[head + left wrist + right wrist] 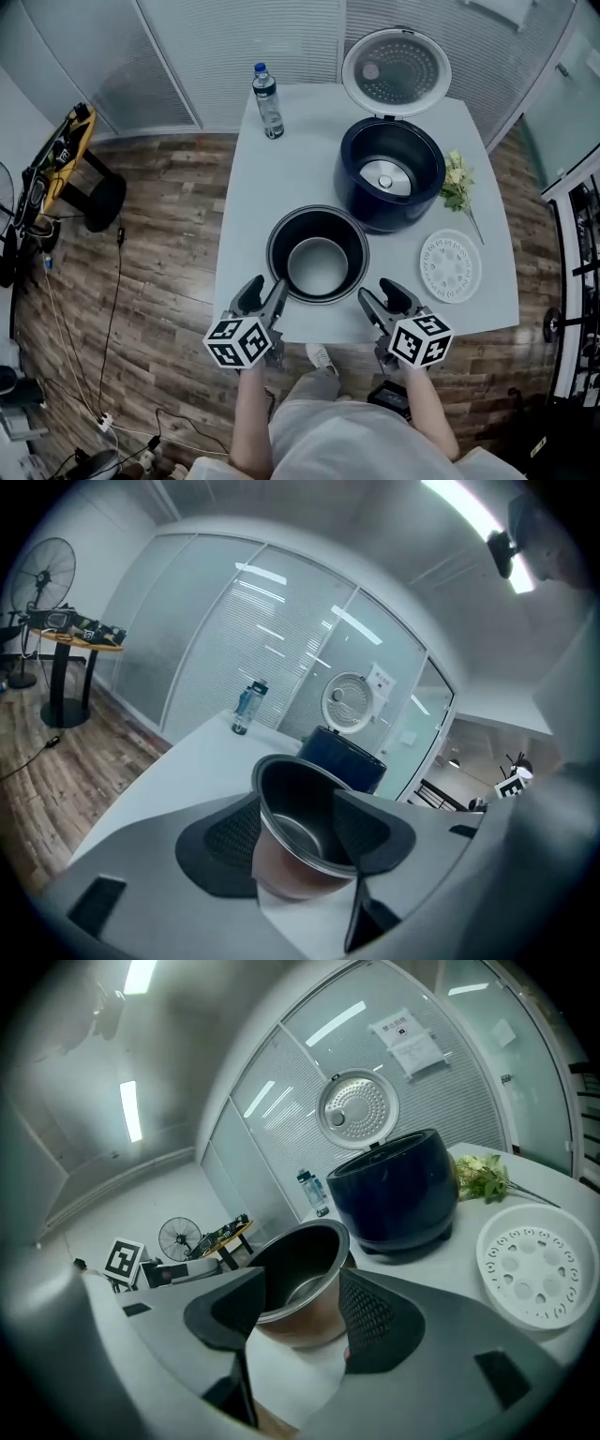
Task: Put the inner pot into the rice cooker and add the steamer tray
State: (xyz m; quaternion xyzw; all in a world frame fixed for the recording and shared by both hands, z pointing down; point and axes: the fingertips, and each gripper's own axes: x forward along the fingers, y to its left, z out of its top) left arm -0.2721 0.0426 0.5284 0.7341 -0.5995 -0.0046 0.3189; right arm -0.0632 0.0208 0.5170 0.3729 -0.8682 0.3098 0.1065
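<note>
Bench [291, 159] front edge: left tongs [263, 293] and right tongs [380, 296] gape empty, flanking inner pot [317, 255] (touching? can't tell, jaws hide its base).

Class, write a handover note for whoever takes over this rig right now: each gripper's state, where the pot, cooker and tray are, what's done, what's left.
Left gripper: open, empty, by the pot's near-left side.
Right gripper: open, empty, by its near-right side.
Pot: on the table, in front of the cooker, whose lid is up.
Tray: on the table, right of the pot.
Done: nothing placed yet.
Left: grip the pot, lower it into the cooker, then add the tray.
</note>
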